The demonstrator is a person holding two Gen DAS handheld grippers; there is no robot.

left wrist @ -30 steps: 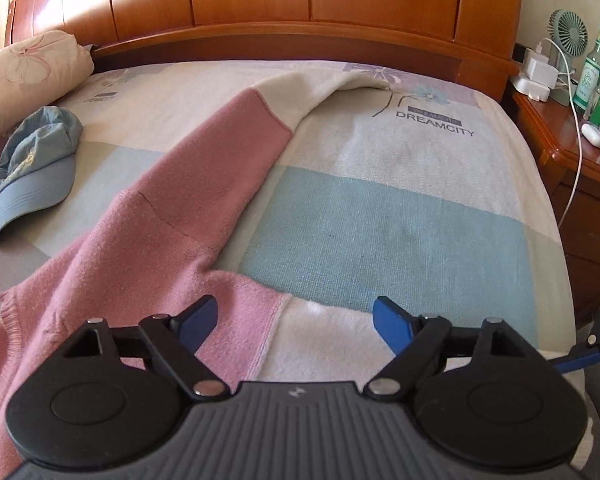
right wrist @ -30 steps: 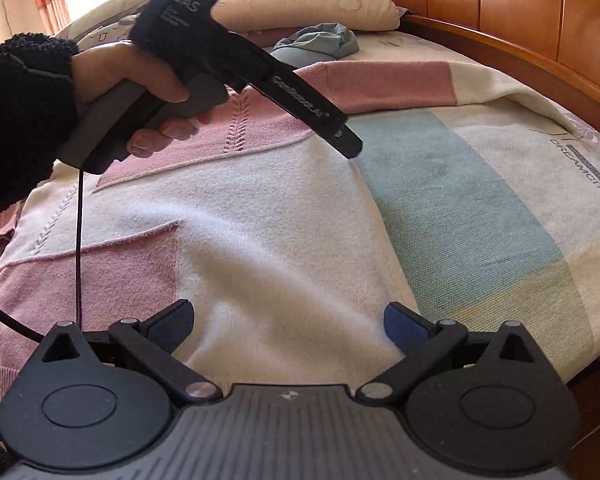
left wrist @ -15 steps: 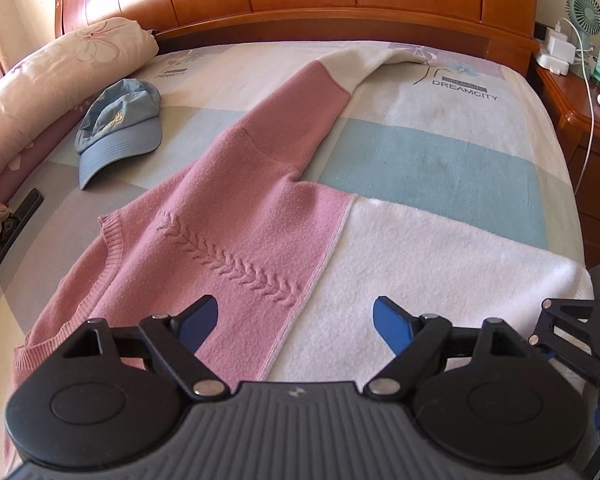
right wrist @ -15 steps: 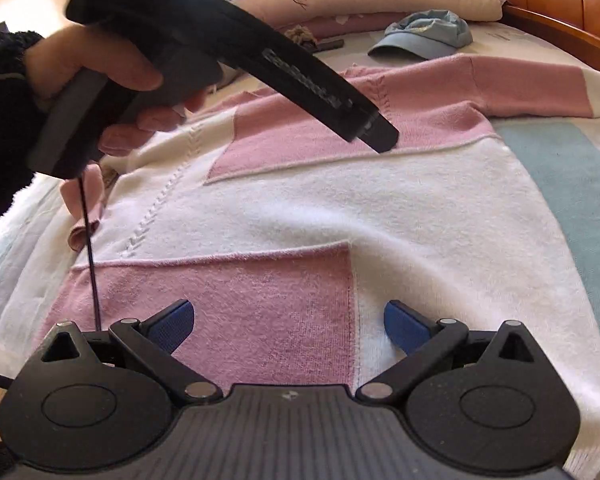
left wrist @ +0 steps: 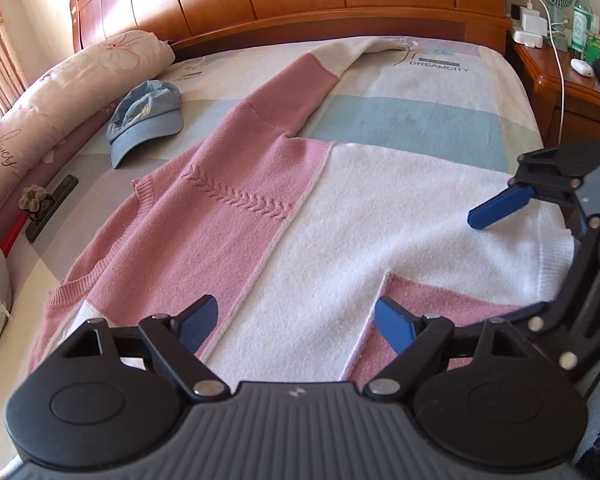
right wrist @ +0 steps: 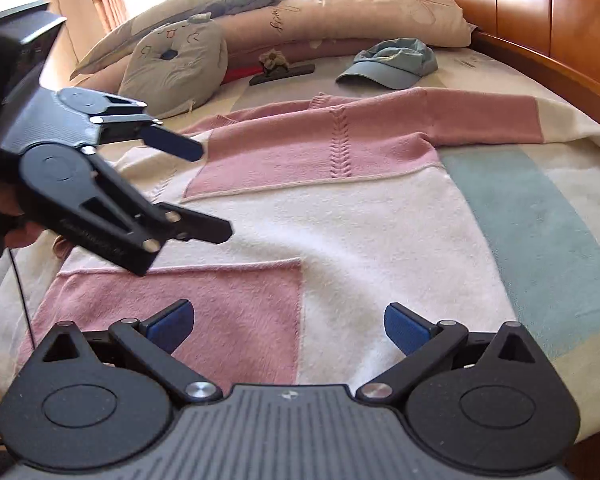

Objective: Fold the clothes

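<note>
Bed [left wrist: 412,120]: patchwork cover, bearing sweater
Sweater [left wrist: 340,216]: pink-and-white, spread flat, one sleeve [left wrist: 296,80] stretched toward headboard, no fold visible
Left gripper [left wrist: 296,320], right gripper [right wrist: 288,326]: jaws spread, hovering over hem end, holding nothing
Judged step: positioning for grasp; next calls for pinching edge

Left gripper [left wrist: 296,322]: fingers spread wide, holding nothing. Right gripper [right wrist: 288,326]: fingers likewise spread, empty, close beside the left.
</note>
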